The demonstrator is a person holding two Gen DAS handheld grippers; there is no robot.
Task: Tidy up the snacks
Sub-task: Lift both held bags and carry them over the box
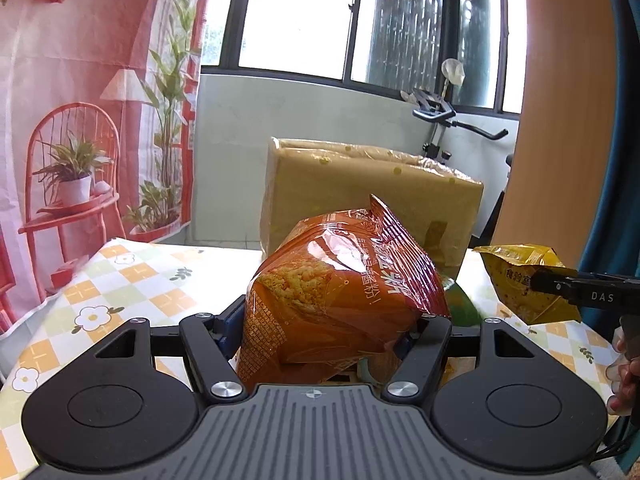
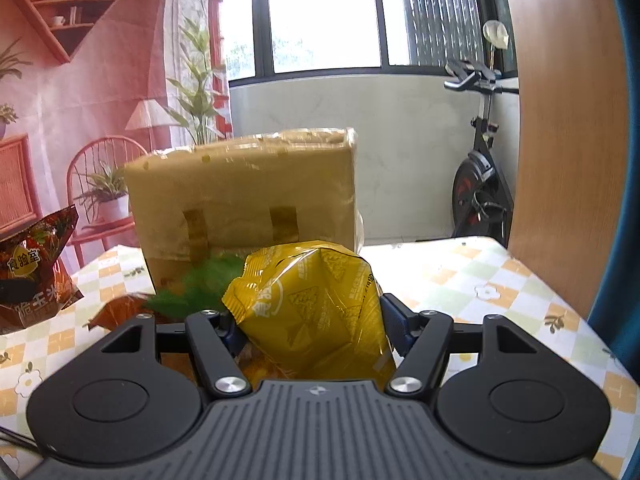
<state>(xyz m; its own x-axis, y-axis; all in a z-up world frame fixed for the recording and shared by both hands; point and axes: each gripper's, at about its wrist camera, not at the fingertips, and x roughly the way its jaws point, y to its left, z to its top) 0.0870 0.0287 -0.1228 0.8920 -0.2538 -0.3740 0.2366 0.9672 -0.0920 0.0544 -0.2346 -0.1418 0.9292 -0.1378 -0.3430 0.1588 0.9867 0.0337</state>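
An orange snack bag [image 1: 340, 292] sits lifted between the fingers of my left gripper [image 1: 324, 322], whose pads press its sides. My right gripper [image 2: 316, 320] is shut on a yellow snack bag [image 2: 316, 312], also held off the table. In the left wrist view that yellow bag [image 1: 524, 280] hangs at the right in the right gripper [image 1: 560, 286]. In the right wrist view the orange bag [image 2: 36, 264] shows at the far left. A tan cardboard box [image 2: 244, 196] stands just behind both bags. A green bag [image 2: 196, 288] and a brown-orange bag [image 2: 120, 312] lie in front of it.
The table wears a checked cloth with flowers [image 2: 500, 292]. A printed backdrop [image 1: 80, 100] hangs on the left, and a wooden panel [image 2: 560, 120] rises on the right. An exercise bike [image 2: 480, 192] stands beyond the table by the window. A person's fingers [image 1: 624, 376] grip the right handle.
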